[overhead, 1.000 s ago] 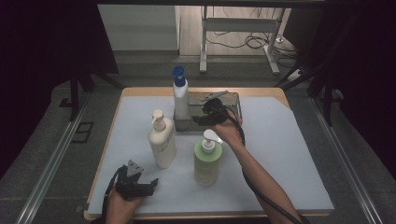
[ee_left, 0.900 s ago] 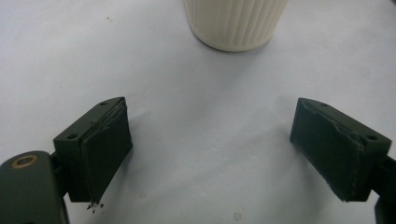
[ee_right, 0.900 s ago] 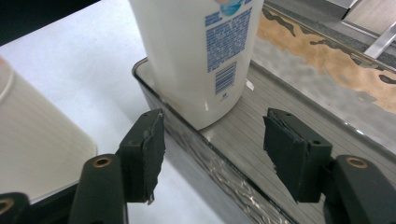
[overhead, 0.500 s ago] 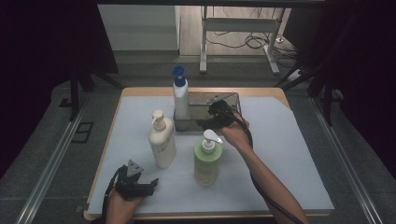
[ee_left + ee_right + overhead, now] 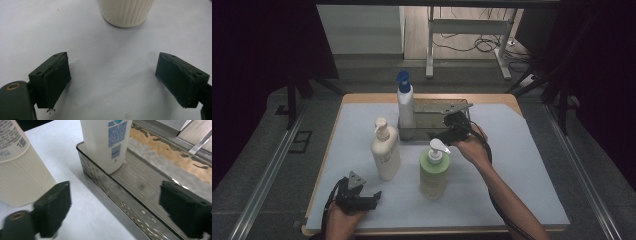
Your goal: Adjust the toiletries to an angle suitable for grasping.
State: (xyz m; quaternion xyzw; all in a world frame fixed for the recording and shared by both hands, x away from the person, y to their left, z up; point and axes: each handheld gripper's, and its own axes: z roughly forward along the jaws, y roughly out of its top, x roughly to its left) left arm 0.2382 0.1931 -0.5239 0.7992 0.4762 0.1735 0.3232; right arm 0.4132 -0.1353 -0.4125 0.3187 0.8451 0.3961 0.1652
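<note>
Right hand-held gripper (image 5: 447,131) hovers at the metal tray (image 5: 439,106), jaws just opened wide, empty; the blue-capped bottle (image 5: 405,105) stands in the tray's left end; left hand-held gripper (image 5: 371,198), also wide, holds nothing.

three bottles (image 5: 385,152), metal tray (image 5: 439,111), two grippers (image 5: 453,131)

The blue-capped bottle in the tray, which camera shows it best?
The high view: the whole blue-capped bottle stands upright at the left end of the tray. The right gripper view gives its lower body and label close up. The left gripper view faces another bottle's base.
</note>
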